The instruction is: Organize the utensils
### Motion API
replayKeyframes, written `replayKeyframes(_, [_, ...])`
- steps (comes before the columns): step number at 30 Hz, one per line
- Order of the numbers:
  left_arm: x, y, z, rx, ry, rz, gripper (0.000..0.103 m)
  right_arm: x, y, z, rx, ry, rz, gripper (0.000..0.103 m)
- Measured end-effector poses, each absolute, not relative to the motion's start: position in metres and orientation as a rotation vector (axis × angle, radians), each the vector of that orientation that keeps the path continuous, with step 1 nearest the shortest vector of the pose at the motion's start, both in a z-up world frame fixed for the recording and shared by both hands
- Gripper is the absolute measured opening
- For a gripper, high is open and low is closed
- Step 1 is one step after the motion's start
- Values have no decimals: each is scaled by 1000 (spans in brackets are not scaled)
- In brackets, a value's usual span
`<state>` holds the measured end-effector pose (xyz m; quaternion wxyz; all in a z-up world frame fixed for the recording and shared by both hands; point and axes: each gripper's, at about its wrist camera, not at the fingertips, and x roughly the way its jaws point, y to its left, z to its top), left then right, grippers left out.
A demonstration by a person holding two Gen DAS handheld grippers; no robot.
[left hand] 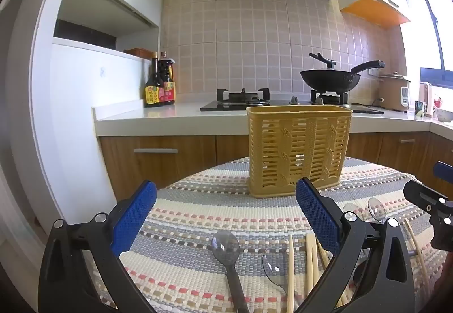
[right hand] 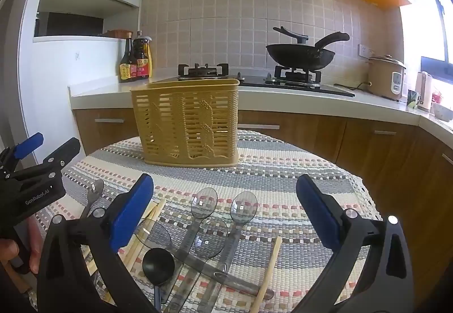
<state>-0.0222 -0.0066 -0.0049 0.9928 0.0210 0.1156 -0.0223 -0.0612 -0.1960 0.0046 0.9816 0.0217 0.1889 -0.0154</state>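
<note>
1. Yellow slotted utensil basket [left hand: 298, 150] standing upright on the far part of a woven striped mat [left hand: 198, 199]; taken here as the landmark for everything else.
2. Nearer than the basket and to its left: left gripper [left hand: 226, 216], blue pads spread wide, nothing pinched, only mat and utensils showing through the gap.
3. Nearer than the basket and to its right: right gripper [right hand: 225, 211], likewise spread wide and gripping nothing.
4. On the mat on the near side of the basket, well apart from it: a loose pile of clear plastic spoons [right hand: 203, 202], bowls pointing toward the basket, handles crossing each other.
5. Nearer still than that pile: a black spoon [right hand: 158, 262], its bowl lying against the clear handles.
6. Left of the clear spoons, same near side of the basket: pale wooden chopsticks [right hand: 147, 228] lying side by side – partly hidden by the right gripper's left finger.
7. One single chopstick [right hand: 269, 270] apart from the others, right of the spoons.
8. A smoky-grey spoon [left hand: 226, 245] lying alone to the left of the chopsticks – between the left gripper's fingers in that wrist view, untouched.
9. Behind the basket: kitchen counter [left hand: 170, 117] with a gas hob, a black wok [left hand: 329, 80] and sauce bottles [left hand: 160, 83].
10. Basket contents: cannot tell through the slots.
</note>
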Motion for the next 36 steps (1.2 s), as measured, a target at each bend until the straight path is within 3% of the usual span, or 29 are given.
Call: replayKeyframes(36, [-22,-1,-4,46,229,-41,96,-63,-192,5,24,356,-26,97])
